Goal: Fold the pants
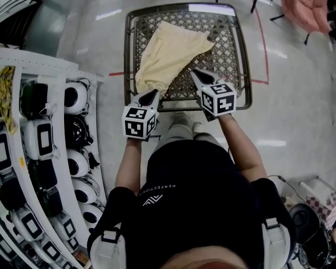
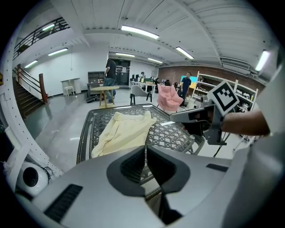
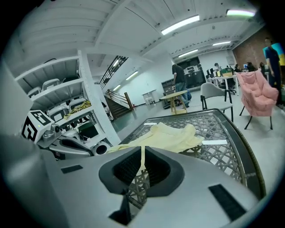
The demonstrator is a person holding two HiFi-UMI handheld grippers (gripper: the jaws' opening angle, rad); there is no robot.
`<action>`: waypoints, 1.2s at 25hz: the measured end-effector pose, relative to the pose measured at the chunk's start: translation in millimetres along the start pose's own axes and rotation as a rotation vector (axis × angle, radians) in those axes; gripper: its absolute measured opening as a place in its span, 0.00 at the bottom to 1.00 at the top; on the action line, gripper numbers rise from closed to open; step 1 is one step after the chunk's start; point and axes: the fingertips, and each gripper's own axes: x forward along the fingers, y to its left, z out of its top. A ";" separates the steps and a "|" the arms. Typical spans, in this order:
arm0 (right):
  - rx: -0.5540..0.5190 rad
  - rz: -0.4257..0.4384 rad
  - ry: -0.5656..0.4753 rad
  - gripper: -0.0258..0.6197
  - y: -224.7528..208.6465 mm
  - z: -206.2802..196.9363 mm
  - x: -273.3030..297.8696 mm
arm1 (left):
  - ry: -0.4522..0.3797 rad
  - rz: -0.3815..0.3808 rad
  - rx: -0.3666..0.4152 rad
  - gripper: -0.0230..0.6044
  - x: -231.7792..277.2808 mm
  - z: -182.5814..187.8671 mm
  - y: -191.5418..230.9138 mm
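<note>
Yellow pants (image 1: 168, 52) lie on the lattice worktop (image 1: 231, 47). My right gripper (image 1: 196, 72) pinches their near right edge; my left gripper (image 1: 153, 93) is clenched, seemingly empty. I judge a fold is starting; next, carry that edge across.

At one o'clock the pink chair (image 1: 308, 13) is cut off. The pants (image 1: 168, 52) have their six-o'clock edge hidden behind the left gripper (image 1: 151, 94) and right gripper (image 1: 196, 74).

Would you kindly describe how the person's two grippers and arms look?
The left gripper and right gripper are grey, wedge-shaped shells with dark ribbed pads, each carrying a white cube printed with black square markers. The person wears a black short-sleeved shirt and pale shoulder straps.
</note>
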 end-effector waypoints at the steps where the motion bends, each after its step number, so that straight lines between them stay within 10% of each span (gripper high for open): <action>1: -0.006 0.007 0.003 0.11 4.1 -1.7 -0.9 | 0.003 -0.004 0.003 0.07 -1.6 -2.6 2.2; 20: -0.007 0.180 0.154 0.12 67.2 -34.2 56.5 | 0.049 -0.160 0.037 0.08 17.8 -14.1 84.1; 30: -0.055 0.267 0.281 0.27 105.9 -68.9 89.8 | 0.174 -0.334 0.191 0.30 31.9 -41.3 92.4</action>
